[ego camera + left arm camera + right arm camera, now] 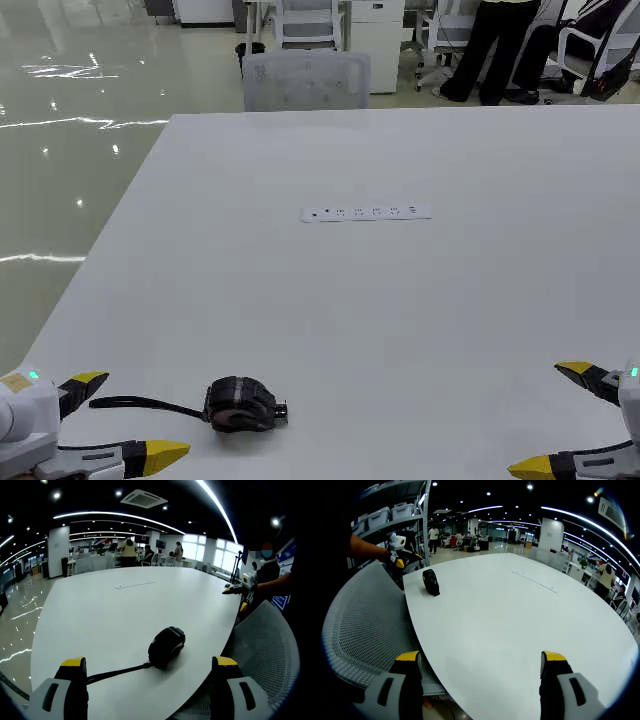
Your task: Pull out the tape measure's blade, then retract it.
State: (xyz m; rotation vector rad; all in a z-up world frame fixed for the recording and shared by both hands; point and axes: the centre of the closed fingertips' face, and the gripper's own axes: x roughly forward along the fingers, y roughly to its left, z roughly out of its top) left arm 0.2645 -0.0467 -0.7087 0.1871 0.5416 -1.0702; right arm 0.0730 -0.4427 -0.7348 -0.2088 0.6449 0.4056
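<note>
Head view: white table (400,300); glossy floor (70,90); mesh chair (306,80).

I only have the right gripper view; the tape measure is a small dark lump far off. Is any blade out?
Observer: None visible: in the head view the tape measure lies on the table with only a small tab poking out.
Operator: What lies by the left claw?
Observer: A black strap, trailing from the tape measure toward that open claw.
</note>
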